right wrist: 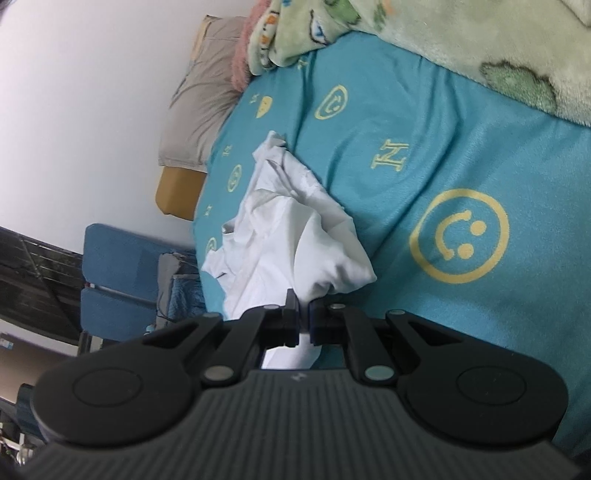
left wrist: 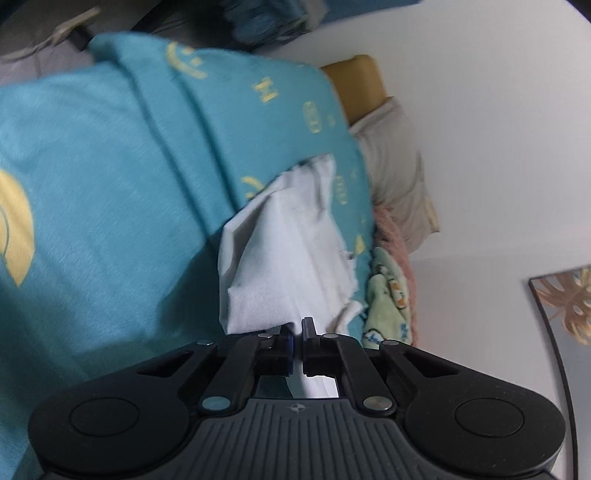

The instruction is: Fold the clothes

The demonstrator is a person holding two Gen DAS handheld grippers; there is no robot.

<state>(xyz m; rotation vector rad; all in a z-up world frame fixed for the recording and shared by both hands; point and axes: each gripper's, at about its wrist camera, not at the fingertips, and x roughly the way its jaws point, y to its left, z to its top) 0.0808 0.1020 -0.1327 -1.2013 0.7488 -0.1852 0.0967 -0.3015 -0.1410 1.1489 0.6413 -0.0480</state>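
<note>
A white garment [left wrist: 288, 251] lies bunched on a teal bedsheet [left wrist: 103, 177] printed with yellow smileys. My left gripper [left wrist: 298, 332] is shut on one edge of the white garment, and cloth runs back between its fingers. In the right wrist view the same white garment [right wrist: 291, 225] is crumpled on the teal bedsheet [right wrist: 424, 155]. My right gripper [right wrist: 303, 314] is shut on another part of it, with white cloth pinched between the fingers.
A green printed fleece blanket [right wrist: 424, 33] and a pink one [right wrist: 242, 55] lie at the bed's head end, beside a grey pillow [right wrist: 199, 103] and a tan headboard [right wrist: 177, 192]. A blue chair [right wrist: 118, 280] stands beside the bed. White wall is behind.
</note>
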